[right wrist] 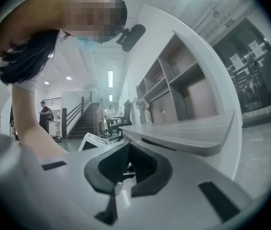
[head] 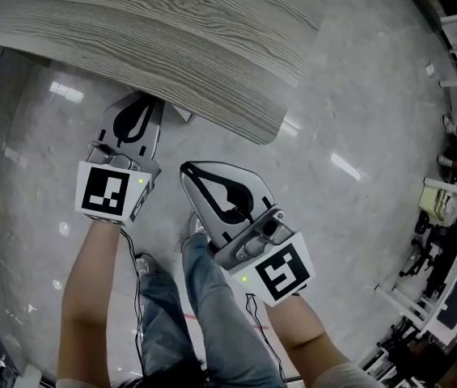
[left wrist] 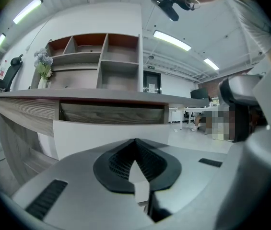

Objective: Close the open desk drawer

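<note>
The grey wood desk (head: pixel 171 31) fills the top of the head view. In the left gripper view its white drawer front (left wrist: pixel 101 134) stands out from the desk, with a dark gap and grey wood panel (left wrist: pixel 111 113) above it. My left gripper (head: pixel 150 101) points at the desk's near edge, where a white corner of the drawer (head: pixel 182 113) shows. Its jaws are shut and hold nothing (left wrist: pixel 135 143). My right gripper (head: pixel 188 170) hangs lower and further from the desk, also shut and empty (right wrist: pixel 125 148). The desk edge (right wrist: pixel 188 138) runs along its right.
A shelf unit (left wrist: pixel 97 61) with a plant (left wrist: pixel 43 63) rises behind the desk. A black office chair (left wrist: pixel 3 78) stands at the left. White desks and seated people (head: pixel 454 176) fill the right side. A staircase (right wrist: pixel 80 121) lies beyond. The floor (head: pixel 349 144) is polished grey.
</note>
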`<state>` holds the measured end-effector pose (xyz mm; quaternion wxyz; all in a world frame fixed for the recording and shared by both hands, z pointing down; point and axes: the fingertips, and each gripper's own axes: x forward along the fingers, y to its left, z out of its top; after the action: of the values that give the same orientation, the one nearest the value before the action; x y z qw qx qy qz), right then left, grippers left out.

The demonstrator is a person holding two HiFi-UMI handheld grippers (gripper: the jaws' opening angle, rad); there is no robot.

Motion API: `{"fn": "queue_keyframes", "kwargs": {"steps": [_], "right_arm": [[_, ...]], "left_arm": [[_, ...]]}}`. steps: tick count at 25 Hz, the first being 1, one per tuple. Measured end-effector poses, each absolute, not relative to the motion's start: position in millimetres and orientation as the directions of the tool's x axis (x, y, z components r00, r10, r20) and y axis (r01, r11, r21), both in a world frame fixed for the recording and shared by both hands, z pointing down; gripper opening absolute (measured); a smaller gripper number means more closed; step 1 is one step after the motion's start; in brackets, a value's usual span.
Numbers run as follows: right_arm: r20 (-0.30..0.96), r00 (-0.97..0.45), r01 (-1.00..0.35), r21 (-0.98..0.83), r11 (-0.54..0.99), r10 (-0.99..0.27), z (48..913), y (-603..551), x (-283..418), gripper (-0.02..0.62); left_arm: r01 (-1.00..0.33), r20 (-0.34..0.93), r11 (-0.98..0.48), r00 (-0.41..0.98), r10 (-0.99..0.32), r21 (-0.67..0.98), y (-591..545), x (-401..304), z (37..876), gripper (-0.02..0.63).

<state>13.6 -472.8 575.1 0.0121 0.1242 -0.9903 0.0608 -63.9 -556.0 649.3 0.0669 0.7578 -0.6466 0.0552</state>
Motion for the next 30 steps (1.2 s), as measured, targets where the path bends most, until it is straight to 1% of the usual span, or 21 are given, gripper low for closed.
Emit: {"fn": "queue_keyframes", "kwargs": {"steps": [6, 10, 15, 19, 22, 27, 30], "right_arm": [[0.037, -0.966, -0.259, -0.11, 0.96, -0.256, 573.7, -473.8, 14.5, 0.008], [0.038, -0.965, -0.262, -0.106, 0.959, -0.26, 571.4, -474.5, 13.2, 0.008], [0.027, -0.963, -0.269, -0.104, 0.958, -0.267, 557.4, -463.1, 10.4, 0.008], [0.001, -0.959, -0.283, -0.119, 0.952, -0.284, 518.0, -428.2, 4.9, 0.008], [-0.01, -0.956, -0.291, -0.115, 0.95, -0.294, 483.4, -404.0, 0.1, 0.008], [-0.056, -0.944, -0.318, -0.092, 0.943, -0.324, 419.2, -366.1, -3.3, 0.008], [-0.077, -0.935, -0.341, -0.077, 0.937, -0.347, 386.3, -345.1, 2.2, 0.008]], "left_arm": [[-0.987, 0.172, -0.156, 0.159, -0.972, 0.033, -558.8, -64.9, 651.2, 0.009], [-0.985, 0.151, -0.15, 0.161, -0.975, 0.081, -555.9, -66.0, 645.3, 0.009], [-0.976, 0.149, -0.206, 0.214, -0.965, 0.07, -524.0, -50.9, 626.8, 0.009], [-0.964, 0.135, -0.264, 0.263, -0.955, 0.014, -468.1, -40.1, 577.8, 0.009], [-0.954, 0.132, -0.299, 0.297, -0.946, 0.004, -428.5, -35.6, 535.9, 0.009], [-0.941, 0.112, -0.335, 0.329, -0.938, -0.038, -370.1, -33.7, 462.5, 0.01], [-0.94, 0.089, -0.339, 0.335, -0.938, -0.031, -341.8, -31.3, 421.6, 0.009]]}}
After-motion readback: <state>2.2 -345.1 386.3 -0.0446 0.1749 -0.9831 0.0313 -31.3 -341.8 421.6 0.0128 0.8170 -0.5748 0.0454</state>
